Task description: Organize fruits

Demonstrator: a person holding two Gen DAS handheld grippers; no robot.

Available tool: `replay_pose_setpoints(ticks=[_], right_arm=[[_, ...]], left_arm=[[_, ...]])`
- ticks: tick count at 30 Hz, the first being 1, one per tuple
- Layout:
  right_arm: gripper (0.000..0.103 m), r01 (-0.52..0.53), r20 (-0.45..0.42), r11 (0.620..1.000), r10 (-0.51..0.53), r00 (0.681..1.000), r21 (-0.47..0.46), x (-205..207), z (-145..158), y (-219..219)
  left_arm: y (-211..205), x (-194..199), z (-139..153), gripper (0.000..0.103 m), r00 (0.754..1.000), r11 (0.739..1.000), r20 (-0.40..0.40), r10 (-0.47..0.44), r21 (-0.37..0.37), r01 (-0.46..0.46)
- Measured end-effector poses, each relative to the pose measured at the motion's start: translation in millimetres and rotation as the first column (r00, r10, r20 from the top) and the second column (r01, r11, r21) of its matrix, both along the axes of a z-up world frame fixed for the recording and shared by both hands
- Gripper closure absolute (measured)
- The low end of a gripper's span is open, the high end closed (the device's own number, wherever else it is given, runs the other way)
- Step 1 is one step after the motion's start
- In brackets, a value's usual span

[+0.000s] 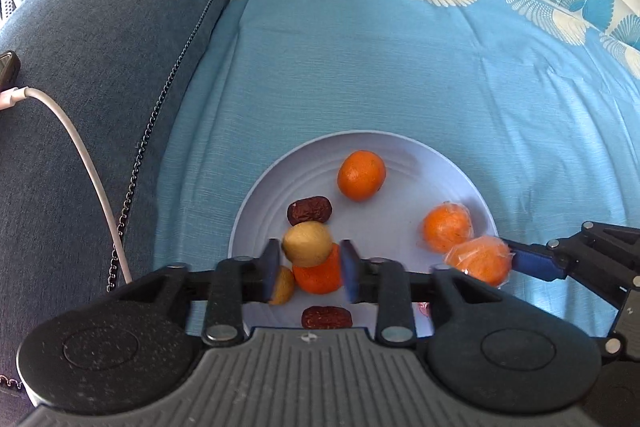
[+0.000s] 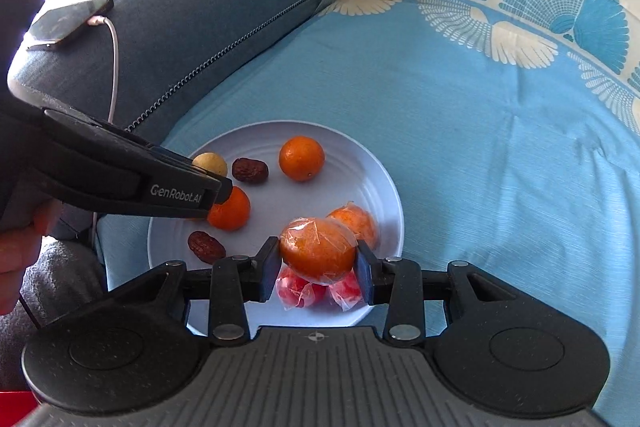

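A pale plate (image 1: 400, 155) (image 2: 376, 163) on the blue cloth holds several fruits. My left gripper (image 1: 308, 269) is shut on a bare orange (image 1: 320, 277) (image 2: 232, 213), with a yellow fruit (image 1: 307, 243) (image 2: 210, 163) resting just behind it. My right gripper (image 2: 318, 263) is shut on a plastic-wrapped orange (image 2: 318, 253) (image 1: 480, 259) held above the plate's near edge. Another wrapped orange (image 2: 356, 221) (image 1: 446, 229), a bare orange (image 1: 361, 175) (image 2: 301, 158), two dark red dates (image 1: 310, 209) (image 2: 206, 247) and wrapped red fruits (image 2: 300, 291) lie on the plate.
A dark blue sofa arm (image 1: 100, 67) (image 2: 200, 7) runs along the left, with a phone (image 2: 68, 23) and white charging cable (image 1: 80, 147) on it. The patterned blue cloth (image 1: 440, 67) stretches beyond and right of the plate.
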State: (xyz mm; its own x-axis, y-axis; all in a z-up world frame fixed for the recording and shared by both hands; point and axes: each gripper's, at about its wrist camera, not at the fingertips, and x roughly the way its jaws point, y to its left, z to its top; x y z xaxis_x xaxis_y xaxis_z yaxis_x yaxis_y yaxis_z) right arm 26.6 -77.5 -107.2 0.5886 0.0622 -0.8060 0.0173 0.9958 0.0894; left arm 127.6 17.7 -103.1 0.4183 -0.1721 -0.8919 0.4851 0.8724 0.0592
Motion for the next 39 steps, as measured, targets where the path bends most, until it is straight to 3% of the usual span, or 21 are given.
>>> replay_pose_setpoints(ticks=[1,2,4,5,16,28,39], right_arm=[[0.054,0.002,-0.002,1.000,-0.003,1.000,-0.010,0.7,-0.5,0.3],[0.038,0.012,0.004,0.999,-0.012,1.000,-0.033,0.5,0.7,1.0],[0.016,0.018,0.027,0.998,-0.016,0.999,-0.067,-5.2,5.9,2.6],[0.014,0.017,0.037,0.997,-0.014,0.999,-0.077,-9.9,9.7,2.6],[0.006,0.123,0.023,0.991,-0.122,0.992,-0.047,-90.9,53.6,9.9],[0.005,0.169,0.124,0.979,-0.155,0.980,-0.112,-153.2,78.6,33.8],[0.004,0.178,0.195,0.973,-0.148,0.970,-0.148,-180.9,96.6,41.5]], left_arm=[[0.9,-0.9,2.7,0.012,1.000,1.000,0.013,-0.002,-0.009,0.002],[2.7,-4.6,7.5,0.002,0.999,1.000,0.042,0.003,-0.017,-0.003],[7.7,-13.0,18.1,0.000,0.995,1.000,0.095,0.006,-0.028,-0.004],[9.2,-16.2,22.3,0.000,0.996,1.000,0.092,-0.005,-0.022,0.007],[49.4,-87.3,64.3,0.000,0.998,0.998,0.034,0.060,-0.013,-0.059],[68.4,-152.1,97.7,0.000,0.986,0.998,0.158,0.060,-0.013,-0.059],[69.5,-175.6,110.7,0.000,0.982,0.999,0.183,0.046,-0.020,-0.043]])
